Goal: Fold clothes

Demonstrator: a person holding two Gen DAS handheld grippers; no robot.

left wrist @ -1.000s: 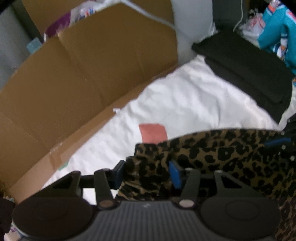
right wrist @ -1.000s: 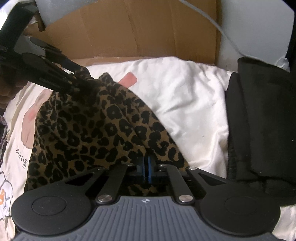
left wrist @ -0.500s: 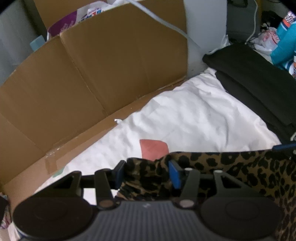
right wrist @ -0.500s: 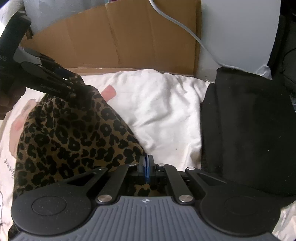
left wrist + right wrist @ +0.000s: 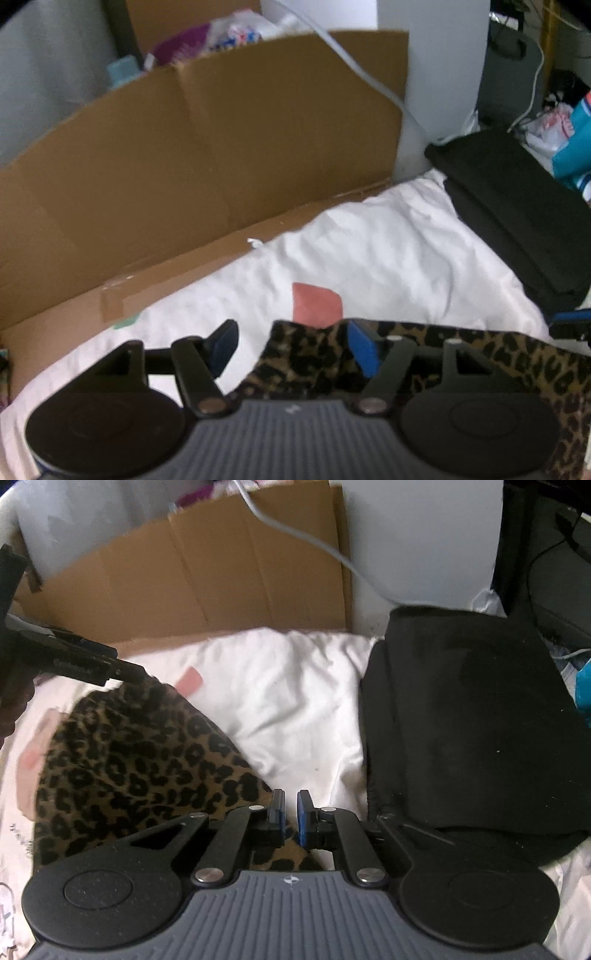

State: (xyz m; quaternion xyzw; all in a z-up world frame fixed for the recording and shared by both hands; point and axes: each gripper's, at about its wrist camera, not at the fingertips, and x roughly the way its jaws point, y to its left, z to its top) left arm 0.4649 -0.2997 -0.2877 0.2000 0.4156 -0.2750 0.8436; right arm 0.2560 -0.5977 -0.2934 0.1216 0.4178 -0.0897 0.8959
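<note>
Leopard-print garment [image 5: 140,753] looks light, limp and slippery; corners suit gripping. Left gripper [image 5: 291,345] has just been opening, cloth loose between; right gripper [image 5: 290,814] has parted slightly, pads off the cloth.

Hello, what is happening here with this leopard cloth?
A person is folding a leopard cloth on a white sheet. The jaws of both hand-held grippers have just been opening. The left hand-held gripper stands open with the cloth's edge between its jaws. The right hand-held gripper shows a small gap at the cloth's corner.
</note>
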